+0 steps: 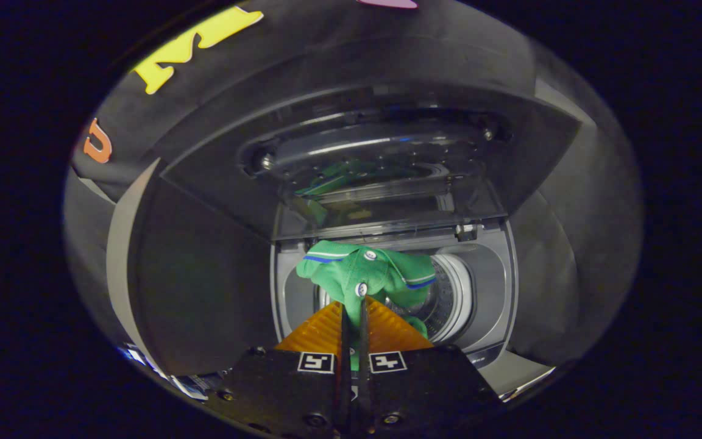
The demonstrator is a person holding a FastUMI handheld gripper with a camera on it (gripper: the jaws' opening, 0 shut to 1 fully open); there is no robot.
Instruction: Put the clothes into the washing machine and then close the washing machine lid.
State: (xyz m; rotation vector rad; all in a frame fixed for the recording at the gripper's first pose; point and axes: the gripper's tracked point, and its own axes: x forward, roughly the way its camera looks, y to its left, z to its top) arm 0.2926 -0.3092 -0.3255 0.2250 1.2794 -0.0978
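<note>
The green garment (366,277), with blue and white stripes at its edges, hangs bunched at the tips of the hand-held gripper (354,311). The two orange fingers (320,329) are pressed together on a fold of it, so the hand-held gripper is clenched on the cloth. The garment is above the round drum opening (445,292) of the washing machine (491,292), not yet inside. Behind it the transparent lid (375,158) stands raised and reflects some green.

To do this step well, the holder should probably bring the fingers lower and more over the middle of the drum before releasing, so that no sleeve stays on the rim. A hanging part on the rim could later block the lid.

How much cloth hangs below the fingers is hidden by the fingers themselves. The bottom of the drum is dark and covered by the garment, so its content cannot be told.
</note>
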